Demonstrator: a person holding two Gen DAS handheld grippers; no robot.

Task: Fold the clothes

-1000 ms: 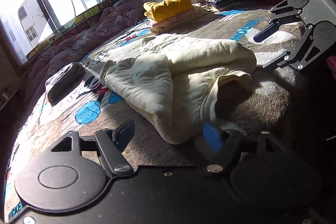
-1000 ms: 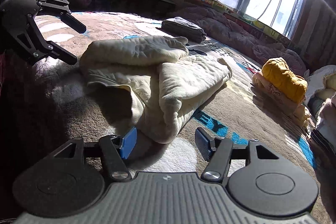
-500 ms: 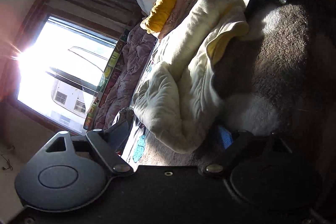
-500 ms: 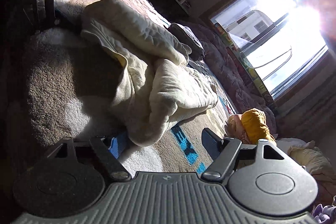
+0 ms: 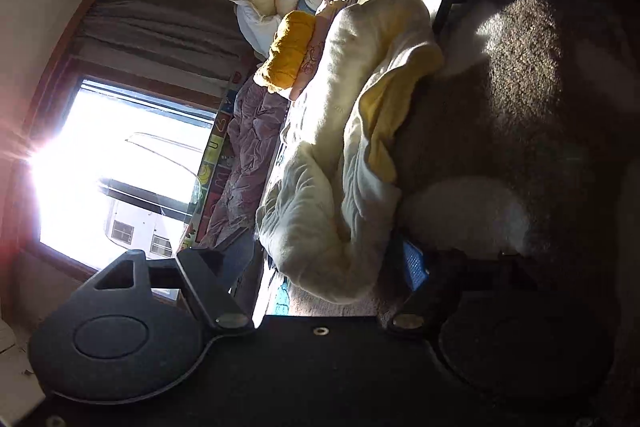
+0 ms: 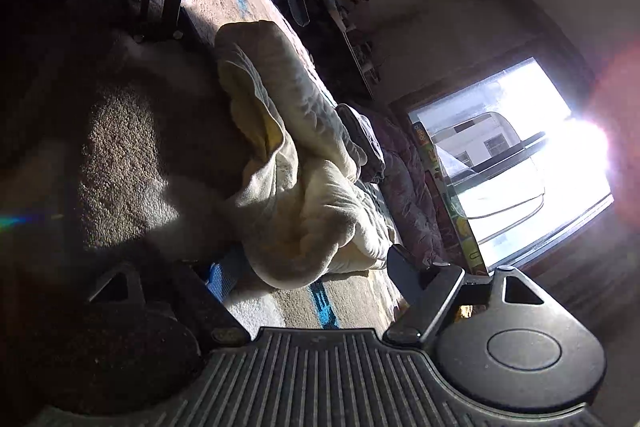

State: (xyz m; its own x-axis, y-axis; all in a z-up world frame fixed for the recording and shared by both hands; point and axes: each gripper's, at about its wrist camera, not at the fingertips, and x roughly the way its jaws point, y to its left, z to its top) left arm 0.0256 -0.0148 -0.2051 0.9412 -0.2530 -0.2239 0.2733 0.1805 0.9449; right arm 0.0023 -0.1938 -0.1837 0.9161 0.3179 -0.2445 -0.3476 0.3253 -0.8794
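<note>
Cream fleece garment point(image 5: 332, 155) is seen bunched in a long, loose roll on the brown plush blanket point(image 5: 520, 87), w/ a brighter yellow lining exposed along one folded-back edge. Fabric is thick, soft and creased; sunlit on top, shadowed on the near side. One rounded end sits between the fingers of the left gripper point(image 5: 324, 259), whose jaws are closing; the blue pad is just beside the cloth, but firm contact can't be told. The other end lies btwn the fingers of the right gripper point(image 6: 310, 263), whose jaws are opening; no pinch is seen there. Both views are rolled sideways. A mustard-yellow folded item point(image 5: 288, 51) is stacked beyond the garment, near a bright window point(image 5: 120, 167).
</note>
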